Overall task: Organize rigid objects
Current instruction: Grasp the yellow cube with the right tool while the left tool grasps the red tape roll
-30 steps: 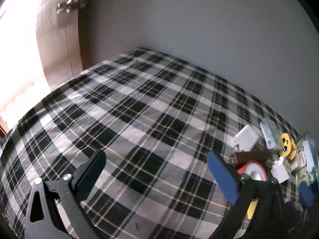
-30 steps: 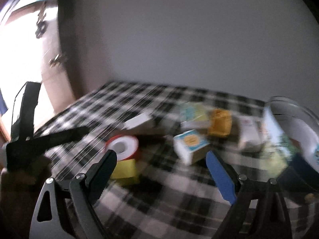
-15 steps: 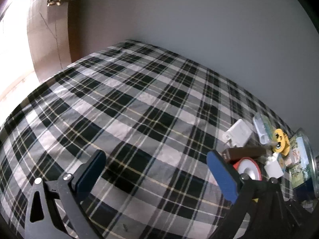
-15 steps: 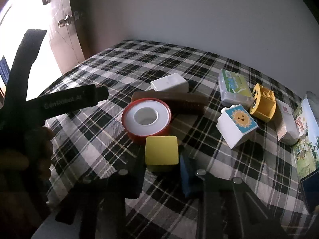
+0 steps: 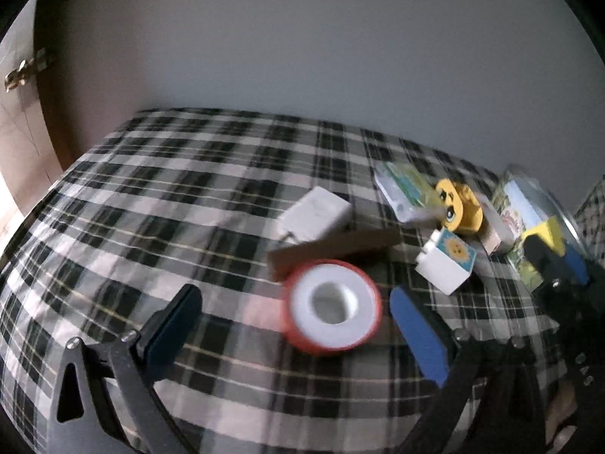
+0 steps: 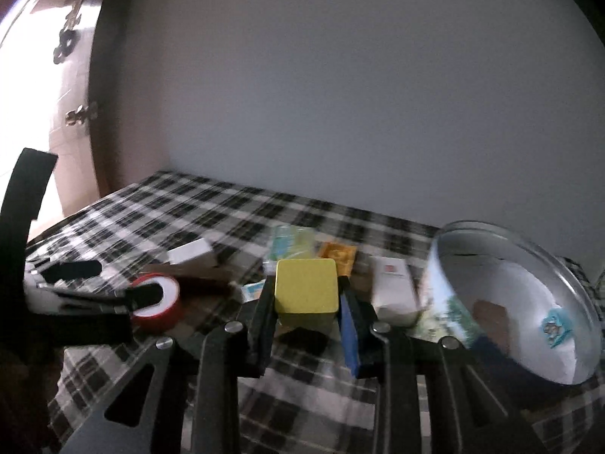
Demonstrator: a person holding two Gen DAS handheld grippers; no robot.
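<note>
My right gripper (image 6: 306, 299) is shut on a yellow cube (image 6: 305, 290) and holds it clear of the plaid cloth; in the left wrist view the same yellow cube (image 5: 544, 235) shows at the far right. My left gripper (image 5: 291, 325) stands open, its fingers on either side of a red and white tape roll (image 5: 332, 305) that lies flat on the cloth. Behind the roll lie a brown bar (image 5: 332, 250), a white box (image 5: 315, 213), a white sun block (image 5: 448, 261) and a yellow smiley block (image 5: 457, 204). The tape roll (image 6: 160, 302) also appears left in the right wrist view.
A silver metal bowl (image 6: 529, 265) stands at the right, tilted towards me, with a picture box (image 5: 518, 208) beside it. A clear plastic case (image 5: 404, 189) and a small white carton (image 6: 393, 287) lie near the wall. A wooden door (image 6: 64, 113) is at the left.
My right gripper shut on the yellow cube and lifted it off the cloth towards the bowl. My left gripper swung right, so the tape roll now lies between its open fingers.
</note>
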